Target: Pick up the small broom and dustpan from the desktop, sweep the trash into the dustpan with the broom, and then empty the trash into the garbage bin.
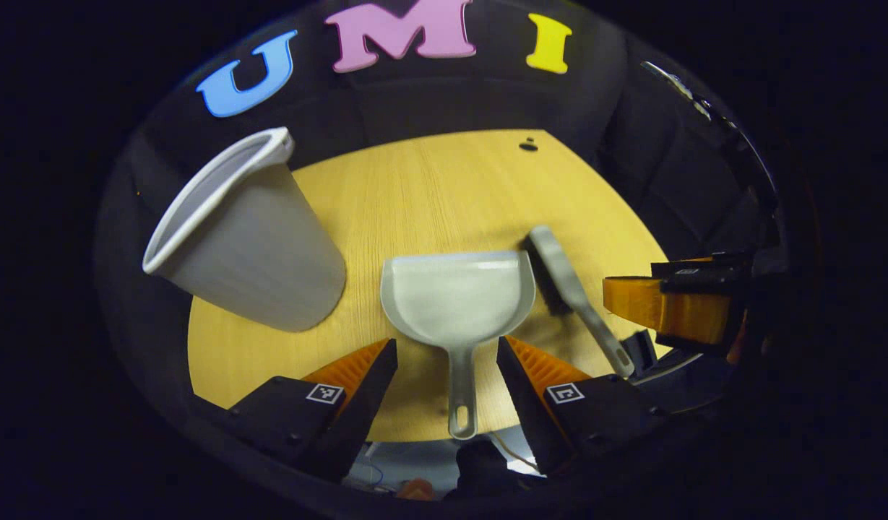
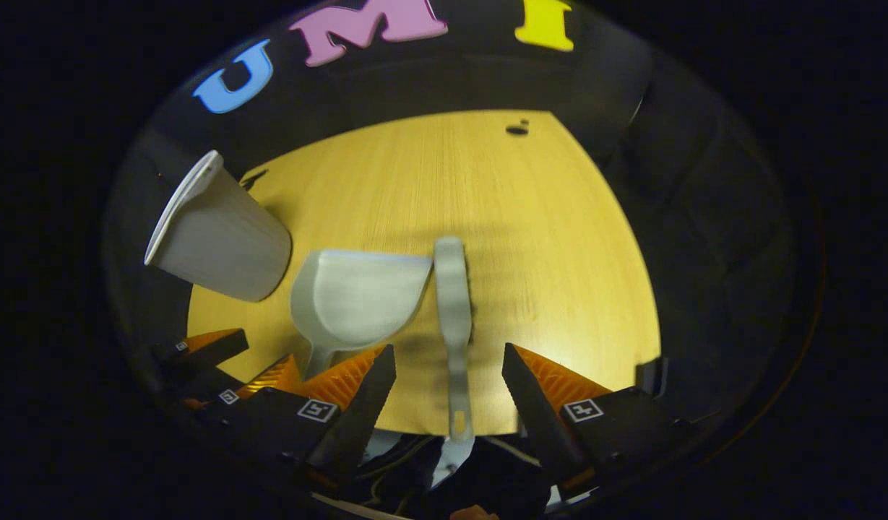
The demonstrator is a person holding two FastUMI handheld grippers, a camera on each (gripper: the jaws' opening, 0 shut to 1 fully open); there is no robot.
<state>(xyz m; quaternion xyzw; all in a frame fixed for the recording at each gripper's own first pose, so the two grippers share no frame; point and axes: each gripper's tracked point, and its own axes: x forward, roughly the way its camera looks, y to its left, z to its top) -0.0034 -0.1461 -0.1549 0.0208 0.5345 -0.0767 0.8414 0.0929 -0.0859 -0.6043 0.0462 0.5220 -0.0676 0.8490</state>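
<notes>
In the left gripper view, the left gripper is spread wide, one finger on each side of the handle of the dustpan and neither touching it. The dustpan lies flat on the wooden surface at the centre of the view, its scoop toward 12 o'clock and its handle toward 6 o'clock, ending near the surface's near edge. Just beside the scoop at 3 o'clock lies the small broom, slanted, with its head against the scoop's upper right corner and its handle running toward 5 o'clock. At 9 o'clock from the dustpan stands the garbage bin, pale and tapered, its open mouth toward 10 o'clock. Part of the right gripper shows at 3 o'clock, near the broom's handle end.

In the right gripper view, that gripper's own fingers, midway at, are also spread apart, and the broom lies between them untouched, its handle running toward 6 o'clock past the surface's edge. The dustpan sits just beside the broom at 9 o'clock, and the garbage bin stands farther toward 9 o'clock. The left gripper shows at 8 o'clock, close to the dustpan's handle. A small dark spot lies on the far part of the surface at 12 o'clock.
</notes>
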